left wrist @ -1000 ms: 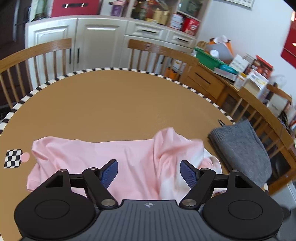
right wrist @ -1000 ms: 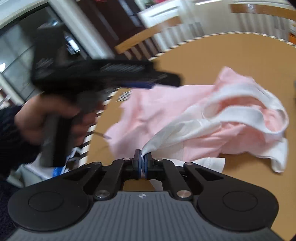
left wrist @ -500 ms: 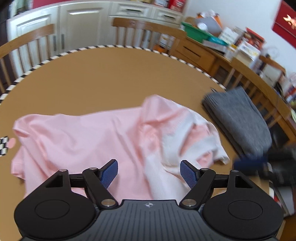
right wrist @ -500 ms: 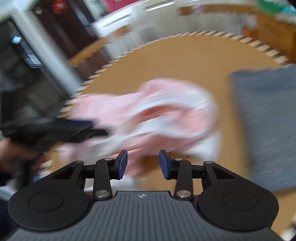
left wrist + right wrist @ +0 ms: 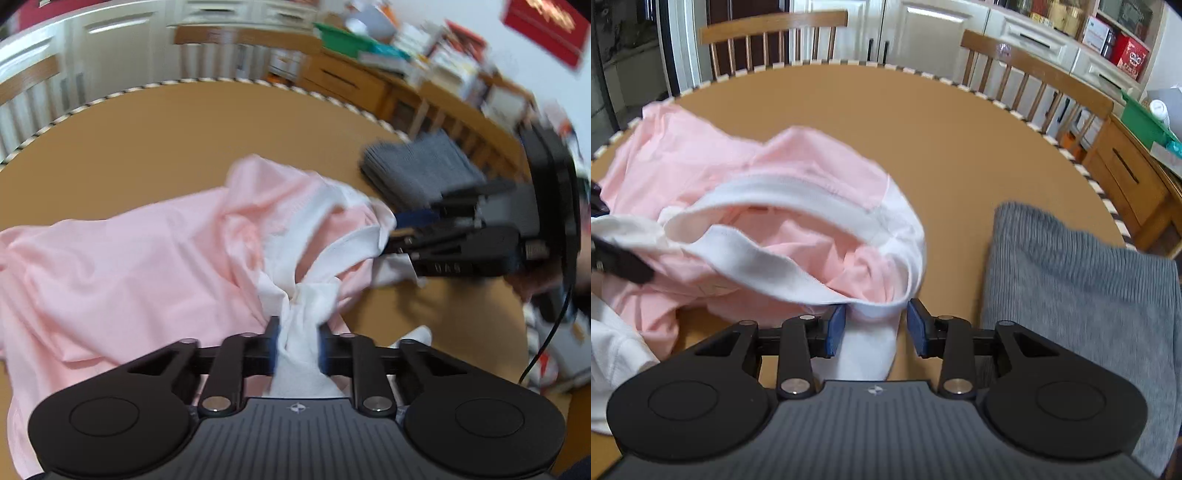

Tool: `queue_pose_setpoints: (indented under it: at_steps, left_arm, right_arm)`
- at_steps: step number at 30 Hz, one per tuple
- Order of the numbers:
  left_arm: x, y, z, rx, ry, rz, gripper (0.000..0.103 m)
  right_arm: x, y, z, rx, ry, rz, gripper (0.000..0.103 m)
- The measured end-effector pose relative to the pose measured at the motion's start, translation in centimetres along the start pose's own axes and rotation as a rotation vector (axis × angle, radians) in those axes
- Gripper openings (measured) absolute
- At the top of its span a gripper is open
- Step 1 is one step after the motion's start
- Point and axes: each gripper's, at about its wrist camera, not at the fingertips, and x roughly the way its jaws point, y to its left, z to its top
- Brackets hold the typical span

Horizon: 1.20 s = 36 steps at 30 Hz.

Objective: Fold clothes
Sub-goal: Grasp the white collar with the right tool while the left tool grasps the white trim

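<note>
Pink shirt (image 5: 129, 266) not yet folded, heaped on table (image 5: 147, 140) just beside grey sweater (image 5: 1071, 277), with a strip of bare table between the two.

Change over the last second: a swap of grips.
- Left gripper (image 5: 297, 343): spread wide above the cloth a moment ago. Now down on the shirt's near edge, away from the sweater, and closing. Twisted bunch of white trim pinched between its pads.
- Right gripper (image 5: 875, 325): clenched on white trim a second ago. Now let go and shifted to the edge of the heap nearest the sweater. Jaws partly parted, loose white hem lying between them, not squeezed.

Likely meaning for the fold: regrasp under way, one hold secured, the second lined up but not taken. No crease made so far, and the heap too rumpled to fold without spreading flat first.

Pose: both grippers tilted steeply down toward the table, low over the cloth. Left at the near rim of the heap, well apart from the sweater. Right reaching in from the sweater's side, close alongside it.
</note>
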Motion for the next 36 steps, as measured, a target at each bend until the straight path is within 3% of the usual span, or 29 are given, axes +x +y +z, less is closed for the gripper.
queue_pose_setpoints:
  at_steps: [2, 3, 8, 11, 14, 17, 21, 25, 30, 34, 36]
  left_arm:
    - [-1.3, 1.0, 0.5, -0.015, -0.050, 0.029, 0.014]
    - [-2.2, 1.4, 0.7, -0.011, -0.079, 0.052, 0.013]
    - [-6.7, 4.7, 2.2, -0.030, -0.188, 0.185, 0.012]
    - [-9.0, 7.3, 2.8, -0.045, -0.193, 0.270, 0.012]
    - [-9.8, 9.3, 2.8, -0.041, -0.134, 0.322, 0.013]
    - [-10.1, 9.9, 1.2, -0.019, -0.078, 0.322, 0.019]
    - [-10.0, 10.3, -0.5, -0.023, -0.033, 0.324, 0.034]
    - [-9.8, 9.8, -1.2, -0.045, -0.058, 0.281, 0.060]
    - [-10.1, 10.0, -0.5, 0.002, -0.097, 0.257, 0.074]
    - [-8.6, 10.6, 0.7, 0.030, -0.104, 0.239, 0.073]
    - [-6.9, 11.2, 1.1, 0.013, -0.069, 0.212, 0.068]
  right_arm:
    - [0.2, -0.2, 0.7, 0.012, -0.034, 0.013, 0.053]
    - [0.2, -0.4, 1.0, 0.009, -0.043, 0.015, 0.055]
    - [0.6, -0.8, 2.4, -0.017, -0.062, 0.071, 0.051]
    - [-0.1, -0.3, 3.0, -0.073, -0.093, 0.106, 0.051]
    - [-0.5, 0.2, 4.0, -0.119, -0.099, 0.167, 0.051]
    - [-0.7, 1.1, 5.1, -0.142, -0.107, 0.246, 0.051]
    - [0.4, 2.7, 6.3, -0.263, -0.096, 0.220, 0.051]
    - [1.8, 3.3, 7.4, -0.288, -0.040, 0.250, 0.045]
    - [2.0, 3.2, 8.4, -0.320, -0.028, 0.281, 0.043]
    - [2.0, 3.3, 9.3, -0.353, -0.016, 0.310, 0.043]
    - [2.4, 3.6, 9.7, -0.378, -0.005, 0.320, 0.043]
